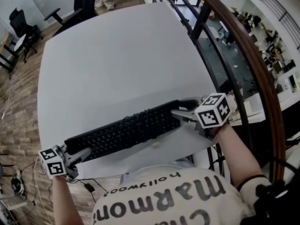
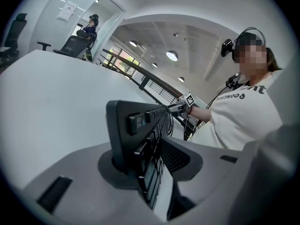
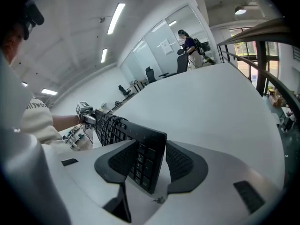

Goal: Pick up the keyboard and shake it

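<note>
Cable (image 1: 148, 120) around keyboard (image 1: 108, 137); railing (image 1: 253, 60) beside table (image 1: 117, 55).

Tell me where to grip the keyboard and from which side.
Probably the two short ends of the keyboard, coming in from left and right, jaws across its thin depth. It is long and flat, and its cable coils round the middle, leaving the ends free.

Beyond the long black keyboard (image 1: 126, 130) the white tabletop (image 1: 117, 60) lies open; a brown curved handrail (image 1: 267, 78) closes its right side.
</note>
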The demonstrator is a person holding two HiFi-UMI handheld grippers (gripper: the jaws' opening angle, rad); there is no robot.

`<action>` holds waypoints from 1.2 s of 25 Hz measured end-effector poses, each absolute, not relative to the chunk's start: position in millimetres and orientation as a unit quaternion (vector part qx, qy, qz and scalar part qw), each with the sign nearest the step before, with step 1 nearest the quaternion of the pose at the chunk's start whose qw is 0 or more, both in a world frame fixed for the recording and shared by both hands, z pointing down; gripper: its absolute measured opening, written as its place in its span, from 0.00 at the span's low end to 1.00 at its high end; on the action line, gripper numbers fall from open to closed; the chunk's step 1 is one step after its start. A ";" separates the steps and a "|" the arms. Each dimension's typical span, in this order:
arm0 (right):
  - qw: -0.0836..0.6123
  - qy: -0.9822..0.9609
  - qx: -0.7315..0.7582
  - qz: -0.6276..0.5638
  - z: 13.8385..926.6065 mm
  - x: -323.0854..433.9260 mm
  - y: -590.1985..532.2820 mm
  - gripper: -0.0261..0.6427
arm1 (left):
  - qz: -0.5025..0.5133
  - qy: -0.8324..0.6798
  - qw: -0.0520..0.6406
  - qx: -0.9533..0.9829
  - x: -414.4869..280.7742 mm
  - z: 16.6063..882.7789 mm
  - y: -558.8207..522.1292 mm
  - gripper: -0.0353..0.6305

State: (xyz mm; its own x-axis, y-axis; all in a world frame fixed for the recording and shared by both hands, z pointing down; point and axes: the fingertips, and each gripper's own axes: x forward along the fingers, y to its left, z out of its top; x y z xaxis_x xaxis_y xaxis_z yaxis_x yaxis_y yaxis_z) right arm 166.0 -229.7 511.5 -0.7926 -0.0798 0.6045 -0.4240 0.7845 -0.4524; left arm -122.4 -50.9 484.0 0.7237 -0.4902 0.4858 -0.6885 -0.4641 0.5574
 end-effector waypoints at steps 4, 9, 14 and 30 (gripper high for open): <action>0.301 -0.900 0.145 0.282 517.9 161.5 -227.1 0.35 | 0.133 -0.350 0.382 0.845 -124.3 488.5 -50.9 0.26; 0.309 -0.901 0.161 0.258 511.8 159.3 -232.0 0.35 | 0.128 -0.357 0.393 0.838 -124.1 493.5 -51.6 0.26; 0.310 -0.896 0.185 0.258 508.6 159.9 -237.4 0.35 | 0.123 -0.362 0.385 0.840 -122.5 490.8 -54.9 0.26; 0.274 -0.893 0.250 0.256 490.8 153.8 -242.0 0.35 | 0.149 -0.373 0.294 0.867 -134.4 469.6 -74.0 0.26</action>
